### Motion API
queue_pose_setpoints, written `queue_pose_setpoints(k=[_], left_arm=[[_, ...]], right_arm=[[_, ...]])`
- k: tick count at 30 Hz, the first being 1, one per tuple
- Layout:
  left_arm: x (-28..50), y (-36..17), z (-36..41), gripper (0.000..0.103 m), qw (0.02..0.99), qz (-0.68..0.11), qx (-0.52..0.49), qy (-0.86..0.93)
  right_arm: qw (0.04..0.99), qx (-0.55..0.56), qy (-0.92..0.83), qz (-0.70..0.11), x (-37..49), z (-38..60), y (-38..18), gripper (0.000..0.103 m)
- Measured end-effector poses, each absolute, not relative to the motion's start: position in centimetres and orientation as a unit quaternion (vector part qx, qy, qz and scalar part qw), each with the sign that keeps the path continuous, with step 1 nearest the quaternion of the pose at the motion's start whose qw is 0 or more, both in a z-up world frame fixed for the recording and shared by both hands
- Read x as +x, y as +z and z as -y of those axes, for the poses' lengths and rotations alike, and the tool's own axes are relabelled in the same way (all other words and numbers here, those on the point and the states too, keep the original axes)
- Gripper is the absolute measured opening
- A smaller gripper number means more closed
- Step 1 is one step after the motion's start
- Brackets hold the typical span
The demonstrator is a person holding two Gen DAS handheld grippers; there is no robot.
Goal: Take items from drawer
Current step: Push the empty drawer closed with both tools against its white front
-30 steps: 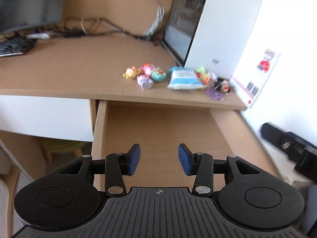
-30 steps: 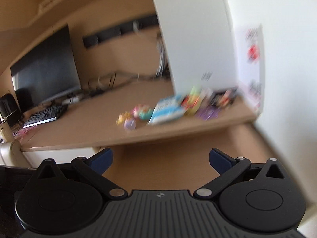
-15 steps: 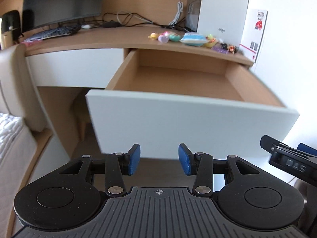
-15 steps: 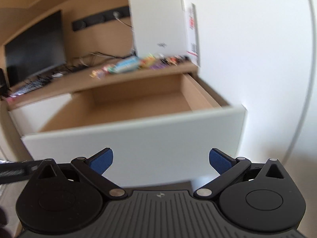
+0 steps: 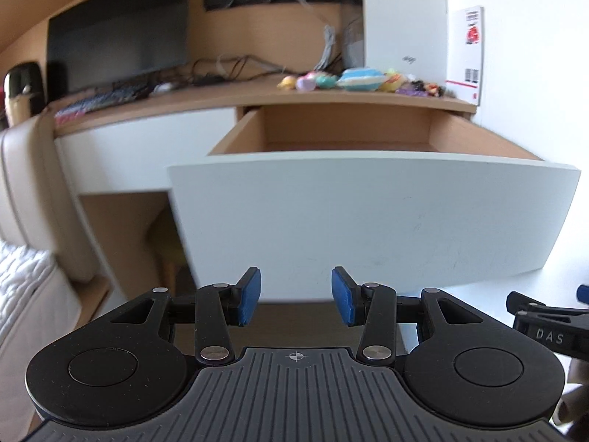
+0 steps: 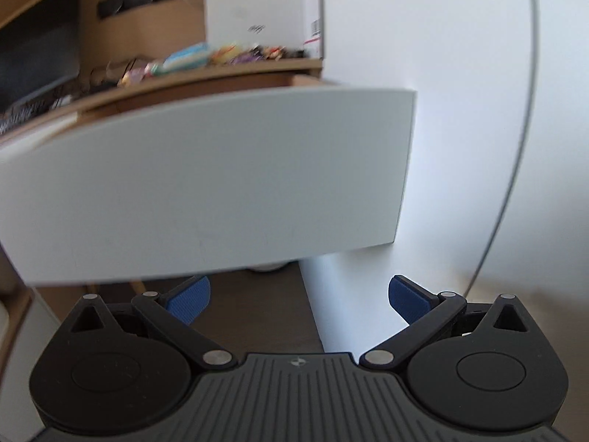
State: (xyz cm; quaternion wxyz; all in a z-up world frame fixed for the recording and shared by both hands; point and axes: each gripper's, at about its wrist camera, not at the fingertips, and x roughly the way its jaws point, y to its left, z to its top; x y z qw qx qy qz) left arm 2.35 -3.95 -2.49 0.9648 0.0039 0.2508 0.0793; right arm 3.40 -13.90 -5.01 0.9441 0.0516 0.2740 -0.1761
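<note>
The white-fronted wooden drawer (image 5: 368, 217) (image 6: 206, 180) stands pulled out from under the desk; the part of its inside I can see holds nothing. A row of small colourful toys (image 5: 316, 81) (image 6: 235, 53) and a blue-and-white packet (image 5: 362, 78) (image 6: 187, 57) lies on the desktop beside a white computer case (image 5: 405, 18). My left gripper (image 5: 296, 301) hangs open, low in front of the drawer face, nothing between its blue pads. My right gripper (image 6: 299, 300) is wide open below the drawer's right corner, holding nothing. The right tool's black edge (image 5: 548, 335) shows in the left wrist view.
A dark monitor (image 5: 117, 44), a keyboard (image 5: 99, 101) and tangled cables sit at the back left of the desk. A beige padded chair back (image 5: 33, 199) stands left of the drawer. A white wall (image 6: 478, 110) closes off the right side.
Both grippers have pulled back and dropped from over the open drawer to below its front panel. The views now look up at the drawer face; both jaws kept their opening.
</note>
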Motion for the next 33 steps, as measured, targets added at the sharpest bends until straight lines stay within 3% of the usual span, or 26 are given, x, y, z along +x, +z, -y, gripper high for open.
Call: queue_pose_setpoints(k=[6,33], left_arm=[[5.7,-5.0,5.3,0.047,0.971,-0.224,-0.012,0.084],[9.2,-5.6,5.1,0.048,0.971,-0.229,-0.008,0.062]], right_arm=[[0.960,-0.014,-0.168,-0.226,5.0,12.3,-3.7,0.103],[0.966,0.027,-0.138,-0.215,10.2,13.9,-3.0,0.103]])
